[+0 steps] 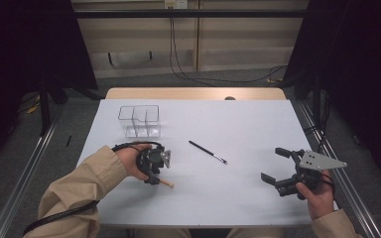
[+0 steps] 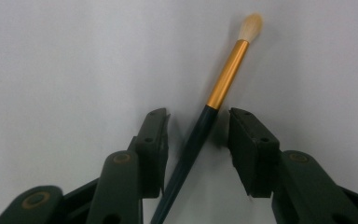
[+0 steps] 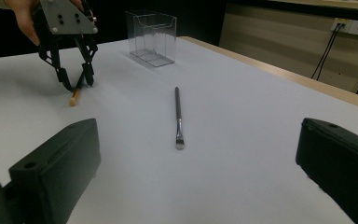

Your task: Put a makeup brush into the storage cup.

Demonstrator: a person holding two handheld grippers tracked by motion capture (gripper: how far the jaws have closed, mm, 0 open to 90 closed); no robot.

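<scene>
Brush [image 2: 200, 135] between left hand-held gripper [image 2: 198, 135] jaws

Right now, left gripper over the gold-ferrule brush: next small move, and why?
Probably close the left gripper the rest of the way on the brush. Its dark handle lies on the table between the two pads, with a gap visible at the right pad, so nothing is gripped yet. Lift afterwards.
</scene>
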